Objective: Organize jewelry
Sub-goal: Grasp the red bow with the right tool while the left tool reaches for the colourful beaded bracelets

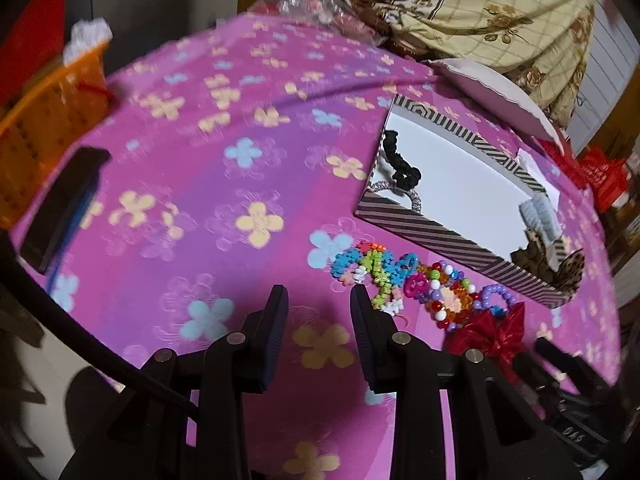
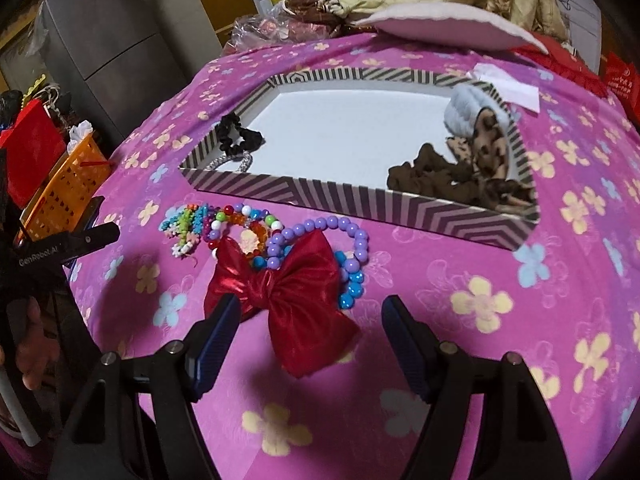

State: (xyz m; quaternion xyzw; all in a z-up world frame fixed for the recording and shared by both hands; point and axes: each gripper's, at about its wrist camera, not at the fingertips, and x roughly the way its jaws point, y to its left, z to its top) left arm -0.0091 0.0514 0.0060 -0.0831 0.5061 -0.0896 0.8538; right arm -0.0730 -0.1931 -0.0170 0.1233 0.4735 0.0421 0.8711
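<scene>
Scrunchies already sit in the box; the bow and bracelets at its 7 o'clock remain on the desk — both jaws spread, empty.

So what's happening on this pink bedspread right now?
A person is sorting jewelry and hair accessories with a handheld tool in each hand. The striped box already holds a black scrunchie, a silver band, and blue, brown and leopard scrunchies. Beaded bracelets and a red bow lie on the bedspread in front of it. The right tool is open with the bow between its fingers, not gripped. The left tool is open beside the bracelets, holding nothing.
</scene>
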